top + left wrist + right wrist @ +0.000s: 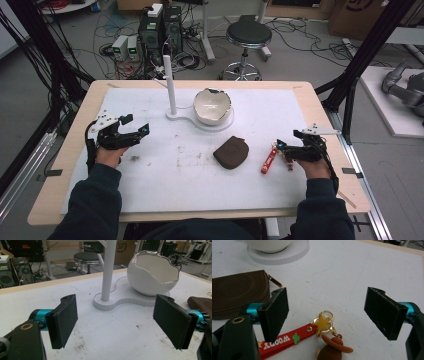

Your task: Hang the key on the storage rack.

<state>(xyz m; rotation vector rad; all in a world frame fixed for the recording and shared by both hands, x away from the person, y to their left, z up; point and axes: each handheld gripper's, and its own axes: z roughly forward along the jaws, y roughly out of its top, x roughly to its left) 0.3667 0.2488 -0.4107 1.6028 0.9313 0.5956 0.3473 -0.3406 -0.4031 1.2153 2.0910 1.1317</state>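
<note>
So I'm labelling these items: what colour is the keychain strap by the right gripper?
The strap is red with white lettering and a gold star; the right gripper view shows it best.

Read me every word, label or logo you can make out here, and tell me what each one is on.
"WOODY": white letters on the red strap of the keychain, seen upside down in the right gripper view.
"SF": partly hidden print on the cardboard box behind the table; reading uncertain.
Round embossed emblem on the brown pouch: too faint to read.
</note>
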